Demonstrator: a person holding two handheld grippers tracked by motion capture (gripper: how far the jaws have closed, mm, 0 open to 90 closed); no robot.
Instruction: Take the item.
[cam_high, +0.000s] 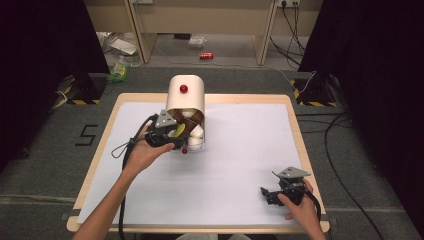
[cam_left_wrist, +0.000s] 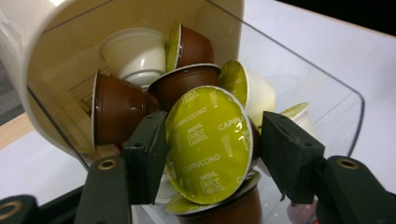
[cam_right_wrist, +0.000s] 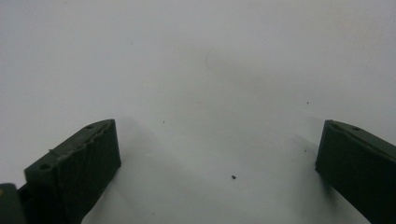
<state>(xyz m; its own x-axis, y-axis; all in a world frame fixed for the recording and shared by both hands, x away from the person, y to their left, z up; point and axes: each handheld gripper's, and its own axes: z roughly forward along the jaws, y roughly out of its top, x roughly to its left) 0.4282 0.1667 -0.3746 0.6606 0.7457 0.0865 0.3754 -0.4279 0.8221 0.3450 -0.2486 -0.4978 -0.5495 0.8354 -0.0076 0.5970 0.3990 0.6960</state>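
A cream capsule dispenser (cam_high: 184, 95) with a red knob (cam_high: 184, 89) stands at the back middle of the table. Its clear front bin (cam_left_wrist: 348, 105) holds several brown and white coffee capsules. My left gripper (cam_left_wrist: 212, 135) reaches into that bin, its two pads against the sides of a brown capsule with a green "Cappuccino" lid (cam_left_wrist: 210, 144). From above, the left gripper (cam_high: 175, 135) sits at the dispenser's mouth beside that capsule (cam_high: 179, 131). My right gripper (cam_high: 265, 192) rests low near the front right edge, open (cam_right_wrist: 217, 140), with bare white surface between its jaws.
A white sheet (cam_high: 240, 150) covers the wooden table (cam_high: 295, 130). A small red ball (cam_high: 184, 150) marks the clear bin's front. Cables trail from both grippers. Beyond the table lie grey floor, wires and a red can (cam_high: 206, 56).
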